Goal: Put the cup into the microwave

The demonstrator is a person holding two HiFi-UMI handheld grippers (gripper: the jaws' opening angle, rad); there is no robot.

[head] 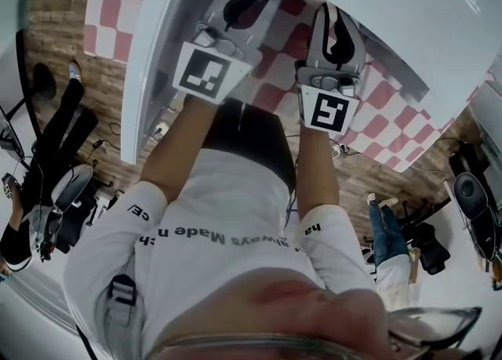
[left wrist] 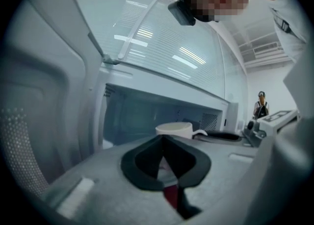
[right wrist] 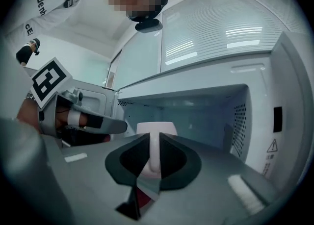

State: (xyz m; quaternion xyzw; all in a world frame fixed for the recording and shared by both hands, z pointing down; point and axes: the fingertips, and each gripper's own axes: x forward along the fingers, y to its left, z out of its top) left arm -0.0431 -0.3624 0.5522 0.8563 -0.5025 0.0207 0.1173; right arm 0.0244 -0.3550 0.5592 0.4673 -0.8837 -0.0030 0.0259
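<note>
A white cup (right wrist: 156, 129) hangs in front of the open microwave cavity (right wrist: 206, 116). My right gripper (right wrist: 154, 143) is shut on the cup's handle (right wrist: 154, 159), which runs straight down between the pads. The left gripper view has the same cup (left wrist: 174, 130) just beyond my left gripper (left wrist: 164, 143), whose pads meet with nothing between them. The microwave door (left wrist: 29, 136) stands open at the left, close beside the left gripper. In the head view both grippers, left (head: 249, 1) and right (head: 336, 21), point at the white microwave (head: 376, 5); the cup is hidden there.
A red and white checked surface (head: 274, 68) lies below the grippers. Glass panels with blinds (right wrist: 221, 33) rise behind the microwave. A person (left wrist: 260, 104) stands far off at the right, and other people (head: 47, 139) stand on the wooden floor.
</note>
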